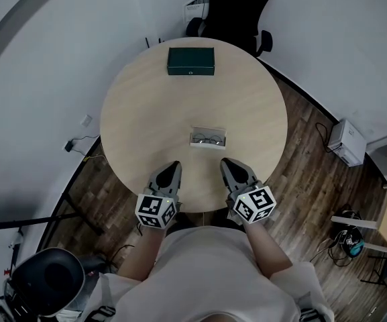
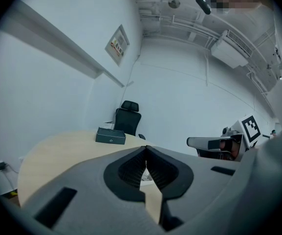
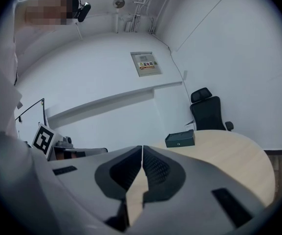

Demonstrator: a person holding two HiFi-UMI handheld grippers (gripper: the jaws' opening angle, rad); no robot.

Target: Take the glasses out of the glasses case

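A small pale open case [image 1: 208, 138] lies at the middle of the round wooden table [image 1: 139, 119], with a pair of thin-framed glasses [image 1: 209, 139] inside it. My left gripper [image 1: 174, 168] hovers near the table's front edge, left of and nearer than the case, jaws shut and empty. To its right my right gripper [image 1: 227, 162] is level with it, also shut with nothing held. Seen from the left gripper view, the left gripper [image 2: 146, 148] has its tips together, with a sliver of the case showing behind them. The right gripper [image 3: 142, 148] has its pads closed too.
A dark green closed box [image 1: 190, 61] sits at the table's far edge, also visible as the box [image 2: 110, 135] and the box [image 3: 180, 139]. A black office chair [image 1: 237, 9] stands behind the table. A white device [image 1: 346, 141] and cables lie on the floor at right.
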